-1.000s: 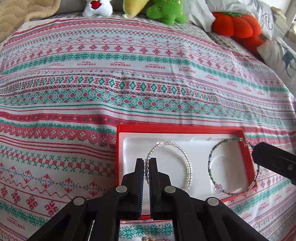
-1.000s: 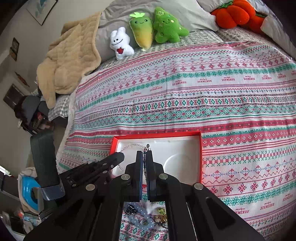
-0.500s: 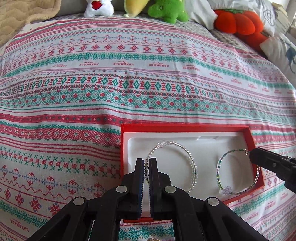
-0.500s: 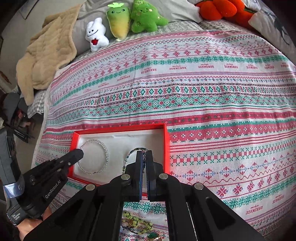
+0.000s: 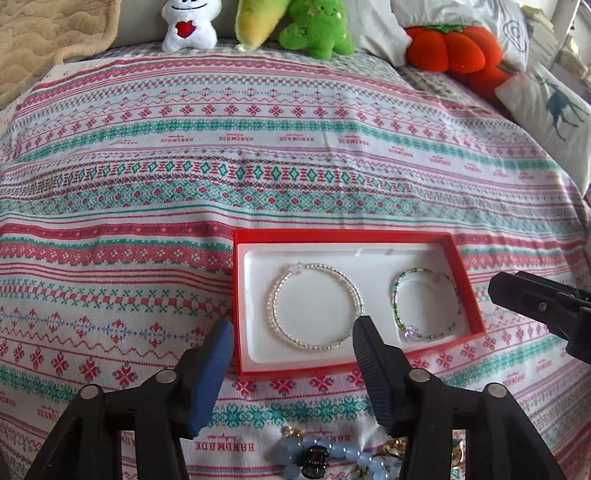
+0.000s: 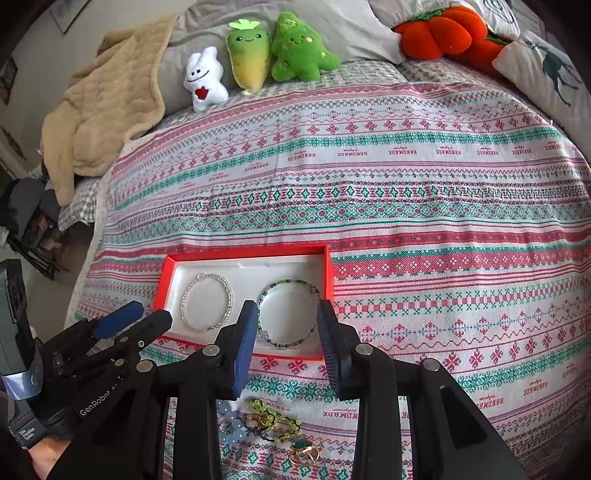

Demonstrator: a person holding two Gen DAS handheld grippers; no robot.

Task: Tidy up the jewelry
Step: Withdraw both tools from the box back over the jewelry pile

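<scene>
A red box [image 5: 466, 280] with a white liner lies on the patterned bedspread; it also shows in the right wrist view [image 6: 168, 271]. In it lie a clear bead bracelet [image 5: 275, 295] [image 6: 184, 299] on the left and a green bead bracelet [image 5: 397, 306] [image 6: 291, 282] on the right. My left gripper [image 5: 293, 332] is open and empty, just in front of the clear bracelet. My right gripper [image 6: 286, 315] is open and empty, in front of the green bracelet. Loose jewelry [image 5: 332, 456] [image 6: 273, 424] lies on the bedspread near me.
Plush toys [image 6: 258, 62], an orange pumpkin cushion [image 6: 439, 33] and pillows line the far end of the bed. A beige blanket [image 6: 103, 110] lies at the far left. The bed's left edge drops to the floor [image 6: 55, 258].
Both grippers have opened and pulled back toward me. The clear and green bracelets, held before, now lie loose in the box.
</scene>
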